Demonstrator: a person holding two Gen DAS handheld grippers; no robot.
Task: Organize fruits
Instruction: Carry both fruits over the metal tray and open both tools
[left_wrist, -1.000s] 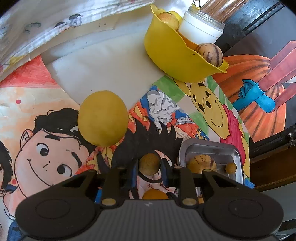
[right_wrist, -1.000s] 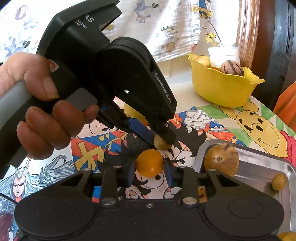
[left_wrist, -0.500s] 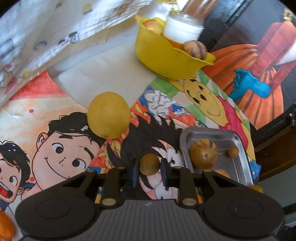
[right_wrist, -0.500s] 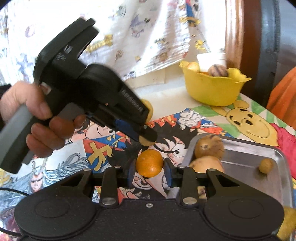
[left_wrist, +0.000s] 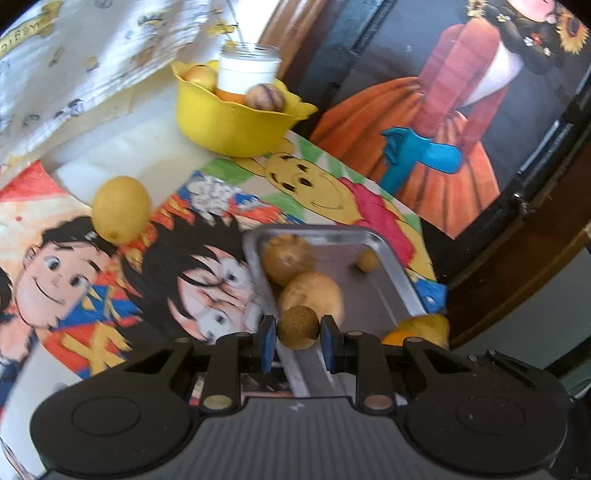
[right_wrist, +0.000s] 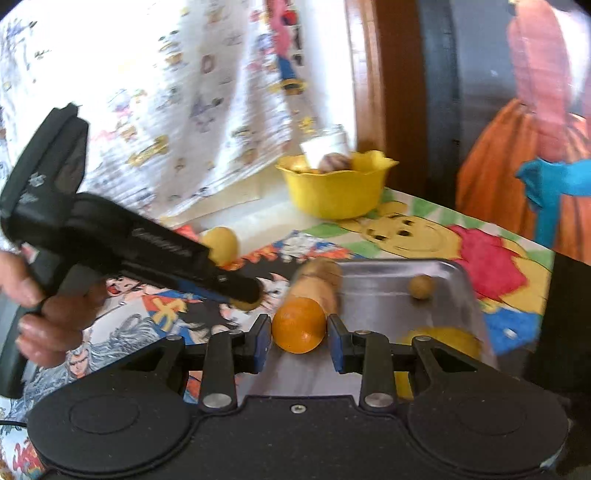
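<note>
1. Left gripper (left_wrist: 298, 331): blue pads closed onto a small brown round fruit (left_wrist: 297, 327), pads touching both sides. It sits over the near end of the metal tray (left_wrist: 397, 275).
2. Right gripper (right_wrist: 299, 330): pads pinching a small orange fruit (right_wrist: 299, 325) on both sides, held over the tray's near-left corner.
3. Right wrist view also catches the left gripper (right_wrist: 245, 299) from the side, coming in from the left with the person's hand (right_wrist: 48, 314) on its grip; the brown fruit pokes out at its tip, just left of the tray.
4. Tray contents, left wrist view: a round tan fruit with ribbed top (left_wrist: 288, 258) at the far-left corner, a larger pale tan fruit (left_wrist: 314, 291) touching it on the near side, and a tiny brown ball (left_wrist: 367, 260) apart on the right.
5. Yellow lemon (left_wrist: 421, 328) lies just beside the tray's right near edge, partly hidden by the gripper body.
6. Large yellow fruit (left_wrist: 121, 208) is loose on the cartoon-print table cover (left_wrist: 74, 266), well left of the tray.
7. Yellow bowl (left_wrist: 229, 125) at the far end holds several fruits, including a striped brown one (left_wrist: 265, 96); white jar (left_wrist: 249, 70) sits at its back — inside or behind, can't tell.
8. Both views are motion-blurred.
</note>
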